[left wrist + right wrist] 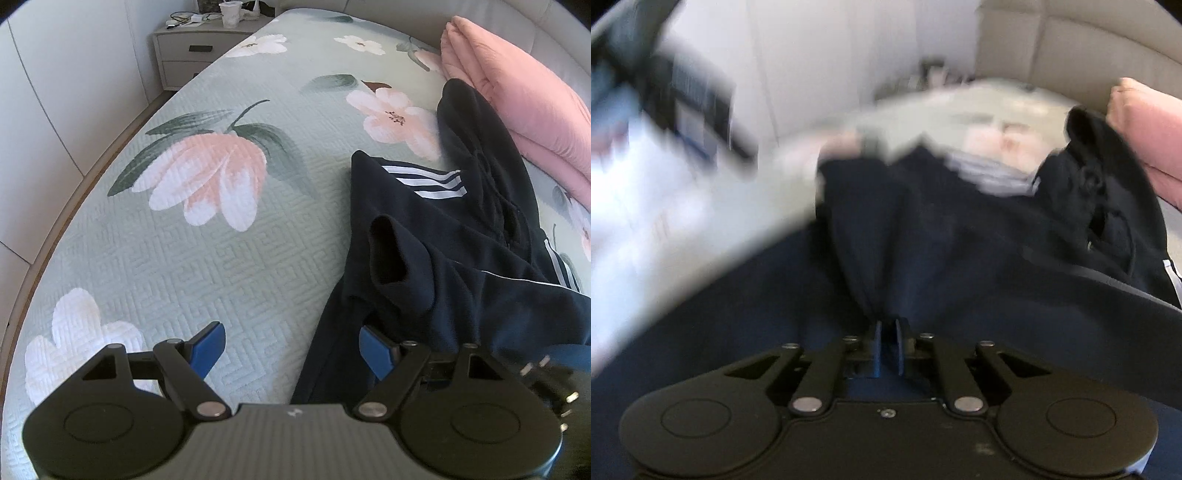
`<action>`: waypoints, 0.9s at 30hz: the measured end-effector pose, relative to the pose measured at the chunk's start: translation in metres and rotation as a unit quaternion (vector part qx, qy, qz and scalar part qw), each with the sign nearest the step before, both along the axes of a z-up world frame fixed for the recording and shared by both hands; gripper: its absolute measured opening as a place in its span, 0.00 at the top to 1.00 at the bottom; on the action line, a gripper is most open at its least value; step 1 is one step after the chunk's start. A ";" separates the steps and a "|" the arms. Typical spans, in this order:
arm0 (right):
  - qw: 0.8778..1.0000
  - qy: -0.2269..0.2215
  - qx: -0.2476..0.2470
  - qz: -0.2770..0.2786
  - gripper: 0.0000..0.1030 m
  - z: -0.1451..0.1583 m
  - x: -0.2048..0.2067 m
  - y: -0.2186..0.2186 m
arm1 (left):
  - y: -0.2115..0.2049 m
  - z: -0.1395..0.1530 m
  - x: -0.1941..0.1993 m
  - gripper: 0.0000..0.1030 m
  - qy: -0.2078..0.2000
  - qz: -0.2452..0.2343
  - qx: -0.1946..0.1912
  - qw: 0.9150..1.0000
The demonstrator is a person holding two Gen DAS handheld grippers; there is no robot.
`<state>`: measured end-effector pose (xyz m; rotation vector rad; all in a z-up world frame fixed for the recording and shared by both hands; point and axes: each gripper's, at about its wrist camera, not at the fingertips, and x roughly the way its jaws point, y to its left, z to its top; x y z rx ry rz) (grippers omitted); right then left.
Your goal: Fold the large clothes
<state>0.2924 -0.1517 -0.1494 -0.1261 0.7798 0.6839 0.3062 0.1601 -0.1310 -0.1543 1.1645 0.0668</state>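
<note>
Left wrist view alone shows the nightstand upper left, left gripper fingers spread; right view shows right gripper pinching the navy tracksuit.

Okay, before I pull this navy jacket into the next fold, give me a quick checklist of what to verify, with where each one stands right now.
1. Right claw gripping the navy track jacket: ok, jaws nearly together with fabric bunched between them.
2. Left claw gripping: not ok, jaws wide open, nothing pinched; one blue finger sits at the jacket's edge.
3. Bare floral bedspread to the left for the fold: ok.
4. Pink folded blanket apart from the jacket: cannot tell, the hood lies right against it.
5. Jacket lying flat: not ok, cuff and hood rumpled.
6. Right wrist view sharp: not ok, blurred.
</note>
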 end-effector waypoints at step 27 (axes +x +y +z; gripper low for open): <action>0.970 0.009 -0.020 -0.243 0.03 0.027 0.288 -0.090 | -0.021 -0.025 0.020 0.20 -0.006 -0.011 0.059 0.998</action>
